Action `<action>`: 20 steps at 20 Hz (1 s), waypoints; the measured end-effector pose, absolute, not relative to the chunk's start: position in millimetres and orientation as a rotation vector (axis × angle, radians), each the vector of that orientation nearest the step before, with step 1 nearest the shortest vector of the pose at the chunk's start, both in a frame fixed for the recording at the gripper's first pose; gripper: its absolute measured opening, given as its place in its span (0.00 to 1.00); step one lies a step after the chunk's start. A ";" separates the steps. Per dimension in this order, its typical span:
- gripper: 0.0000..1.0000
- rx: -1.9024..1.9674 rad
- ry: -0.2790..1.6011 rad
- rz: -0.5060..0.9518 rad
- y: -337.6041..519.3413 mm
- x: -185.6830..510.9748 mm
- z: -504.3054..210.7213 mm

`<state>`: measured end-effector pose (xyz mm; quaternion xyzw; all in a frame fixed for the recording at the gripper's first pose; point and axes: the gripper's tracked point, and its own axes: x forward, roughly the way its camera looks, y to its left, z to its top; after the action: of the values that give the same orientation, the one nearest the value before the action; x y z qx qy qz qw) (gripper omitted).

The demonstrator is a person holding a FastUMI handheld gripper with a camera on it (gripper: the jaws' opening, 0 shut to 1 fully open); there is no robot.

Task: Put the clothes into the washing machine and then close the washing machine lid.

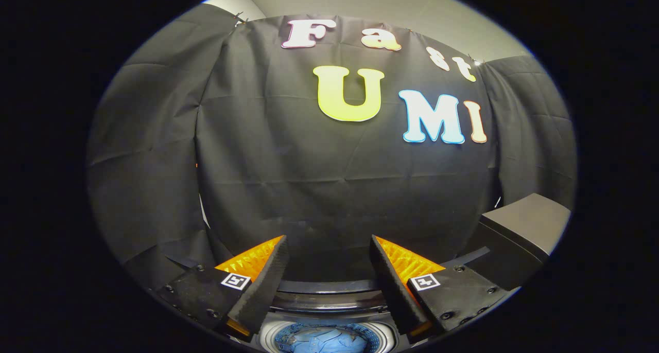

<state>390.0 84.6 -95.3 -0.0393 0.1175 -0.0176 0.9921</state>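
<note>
Tool [328, 250] spread wide, empty; crumpled blue clothes [322, 340] inside washing machine [329, 296] drum.

Light blue crumpled cloth garment [325, 341] in the round, white-rimmed, perforated steel washing machine drum [380, 336]; dark grey boxy slab [520, 224] beyond, against black cloth wall [288, 168]

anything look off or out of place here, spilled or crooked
Nothing stands out. The blue clothes lie inside the washing machine drum, below the gripper, with none hanging over the rim. The jaws are open with nothing between them. A dark grey box stands level off to the right.
</note>
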 end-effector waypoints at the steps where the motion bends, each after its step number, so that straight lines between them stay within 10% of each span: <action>1: 0.97 -0.082 0.238 -0.036 84.6 385.3 -97.2; 20: 0.97 -0.080 0.282 -0.056 83.5 326.6 -118.5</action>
<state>326.6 83.5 -118.5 -0.0401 0.1407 -0.0277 0.9889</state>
